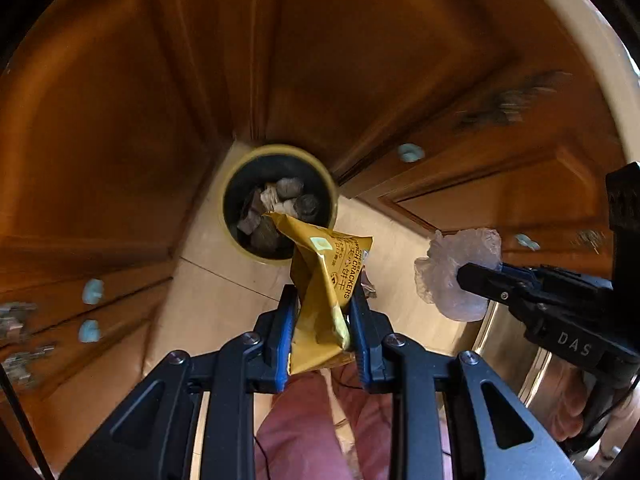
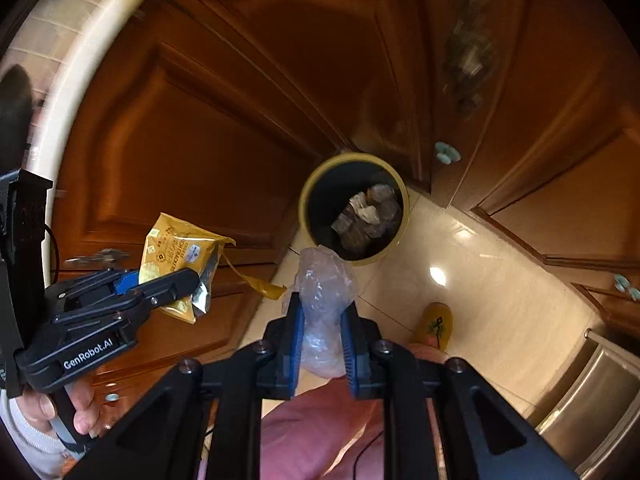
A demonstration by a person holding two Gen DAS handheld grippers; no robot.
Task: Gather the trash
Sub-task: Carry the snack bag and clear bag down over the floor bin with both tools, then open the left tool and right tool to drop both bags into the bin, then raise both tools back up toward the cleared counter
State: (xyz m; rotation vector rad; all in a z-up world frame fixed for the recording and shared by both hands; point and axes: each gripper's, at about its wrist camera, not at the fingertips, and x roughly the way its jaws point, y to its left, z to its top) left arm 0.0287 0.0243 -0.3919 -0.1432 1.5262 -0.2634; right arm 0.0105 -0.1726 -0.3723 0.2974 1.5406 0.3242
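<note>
My left gripper (image 1: 323, 300) is shut on a yellow cracker wrapper (image 1: 324, 276), held above the floor near a round yellow-rimmed trash bin (image 1: 244, 178) that holds several crumpled scraps. My right gripper (image 2: 323, 312) is shut on a crumpled clear plastic wad (image 2: 324, 292), also above and short of the bin (image 2: 310, 184). The left gripper (image 2: 196, 280) with the wrapper (image 2: 176, 248) shows in the right wrist view at left. The right gripper (image 1: 466, 276) with the wad (image 1: 456, 272) shows in the left wrist view at right.
Brown wooden cabinet doors (image 1: 120, 100) with pale blue knobs (image 1: 410, 153) surround the bin. The floor (image 2: 480, 280) is glossy beige tile. A yellow slipper (image 2: 434, 324) lies on it. A pale counter edge (image 2: 72, 76) curves overhead. A steel appliance (image 2: 592, 400) stands at lower right.
</note>
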